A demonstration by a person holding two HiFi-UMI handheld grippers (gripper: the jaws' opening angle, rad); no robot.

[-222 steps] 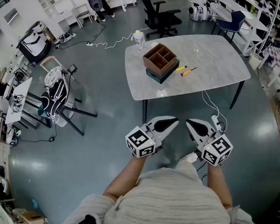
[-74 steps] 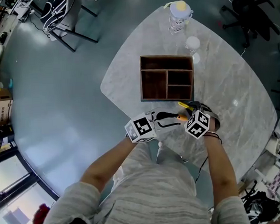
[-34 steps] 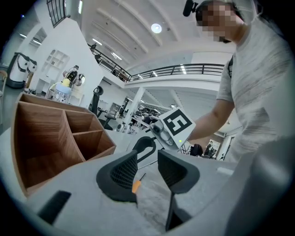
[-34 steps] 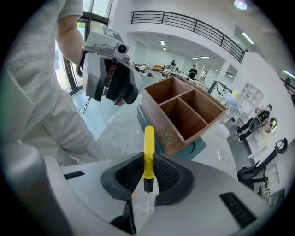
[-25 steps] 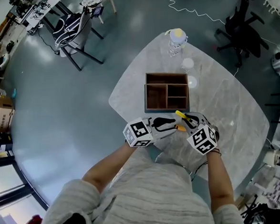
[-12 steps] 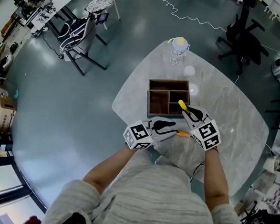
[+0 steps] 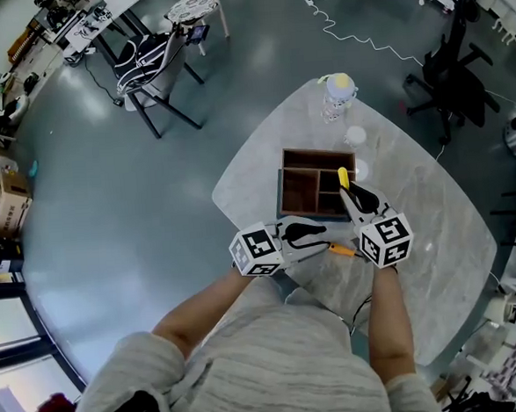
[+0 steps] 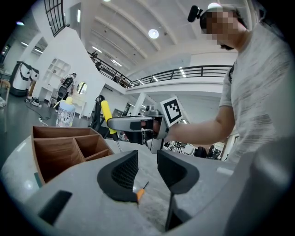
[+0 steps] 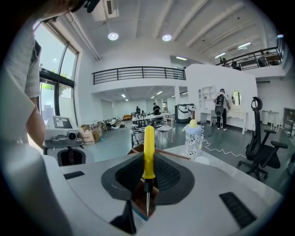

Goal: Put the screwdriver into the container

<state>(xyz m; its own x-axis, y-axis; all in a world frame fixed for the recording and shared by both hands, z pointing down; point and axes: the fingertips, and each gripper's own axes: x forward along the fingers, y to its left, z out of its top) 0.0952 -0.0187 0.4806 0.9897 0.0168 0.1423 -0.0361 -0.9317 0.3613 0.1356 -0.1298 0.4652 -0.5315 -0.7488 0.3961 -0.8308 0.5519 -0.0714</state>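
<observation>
Waiting at the near edge of the table, the left gripper [image 8: 147,159] has its jaws a narrow gap apart with nothing between them. An orange screwdriver [image 7: 342,250] lies flat on the tabletop just beside its tips.

Further right, the right gripper [image 9: 148,161] is clamped on the yellow screwdriver [image 9: 148,143]. It pinches the handle so that the handle stands upright and the shaft points straight down. The tool hangs above the right-hand side of the wooden container [image 7: 297,187] and is not yet inside. I cannot tell which small compartment lies under the tip.

To finish well, I would lower the tool until the tip is below the rim and clear of the dividers. Then I would tilt it so it can lie along a compartment, and only then ease the jaws apart. Dropped from this height it could bounce out or catch on a partition. The small cells look short for it, so the larger left one may suit better.

The table [image 7: 436,232] is pale, smooth and marble-patterned, so a dropped tool would probably skid. A bottle with a yellow cap [image 7: 338,94] stands beyond the container. The floor is glossy blue-grey, with cardboard boxes [image 7: 6,187] at far left, a loaded stand [image 7: 155,58], a white cable [image 7: 360,31] and a black office chair [image 7: 455,64].
</observation>
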